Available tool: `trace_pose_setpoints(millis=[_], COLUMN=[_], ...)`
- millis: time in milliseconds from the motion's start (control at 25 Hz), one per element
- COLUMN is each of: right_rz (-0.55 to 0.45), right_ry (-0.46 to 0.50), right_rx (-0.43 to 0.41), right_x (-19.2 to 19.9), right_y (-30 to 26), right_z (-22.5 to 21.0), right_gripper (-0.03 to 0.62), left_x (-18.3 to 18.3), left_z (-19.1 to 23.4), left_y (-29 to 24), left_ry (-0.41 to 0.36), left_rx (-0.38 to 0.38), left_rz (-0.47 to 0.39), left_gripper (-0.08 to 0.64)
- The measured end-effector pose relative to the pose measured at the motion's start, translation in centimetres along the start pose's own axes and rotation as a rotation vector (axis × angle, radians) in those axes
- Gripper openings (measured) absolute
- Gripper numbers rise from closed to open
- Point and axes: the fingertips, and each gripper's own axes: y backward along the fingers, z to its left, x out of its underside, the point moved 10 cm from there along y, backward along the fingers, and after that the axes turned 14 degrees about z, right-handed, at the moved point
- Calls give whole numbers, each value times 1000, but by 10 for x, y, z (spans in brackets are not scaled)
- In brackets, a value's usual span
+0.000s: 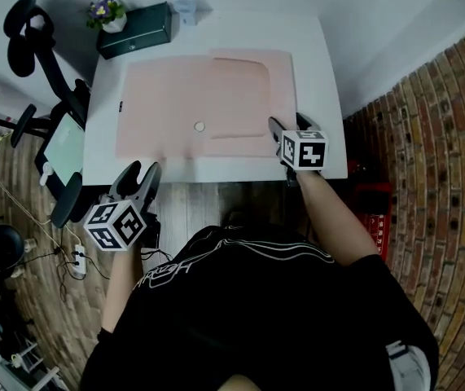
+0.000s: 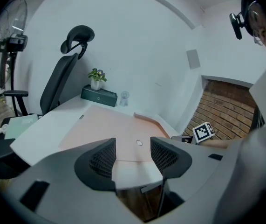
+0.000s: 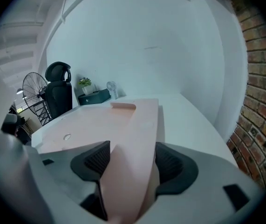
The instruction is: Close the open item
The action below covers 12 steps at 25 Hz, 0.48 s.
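One pink folder (image 1: 175, 96) lies flat and open on the white table (image 1: 318, 72), covering most of the middle of the top. Its single flap (image 1: 244, 96), with rounded far corners, is spread out on the right side. One small round snap button (image 1: 199, 126) sits on the pink surface just left of the flap, toward the near edge.

The right gripper (image 1: 287, 129) is at the folder's near right corner. In the right gripper view its jaws stand wide apart, and the flap's edge rises between them, slanting across the gap. It lies against the left pad (image 3: 95, 160), but the jaws do not visibly clamp it.

The left gripper (image 1: 141, 173) hangs just off the near left edge of the table, well apart from the folder. Its jaws are partly open with nothing between them; only the table edge shows through the gap.

At the far left corner of the table stands one dark green box (image 1: 138, 29). One small potted plant (image 1: 107, 11) with purple flowers is at the box's left end, and one small clear cup (image 1: 185, 8) is just to its right. One black office chair (image 1: 45, 72) stands left of the table, and a brick wall (image 1: 436, 153) runs along the right.
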Motion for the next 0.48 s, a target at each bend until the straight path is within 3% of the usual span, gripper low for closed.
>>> trace_pose_setpoints(millis=[240, 480], right_rz=[12, 13], right_ry=[-2, -1], right_rx=[17, 28], right_x=[9, 28], right_y=[9, 21], right_z=[2, 11], right_gripper=[295, 296], left_x=[11, 37], left_z=[3, 17], left_y=[6, 15], left_ry=[-1, 56], left_rx=[-4, -12], left_rz=[48, 109], left_gripper=[236, 238])
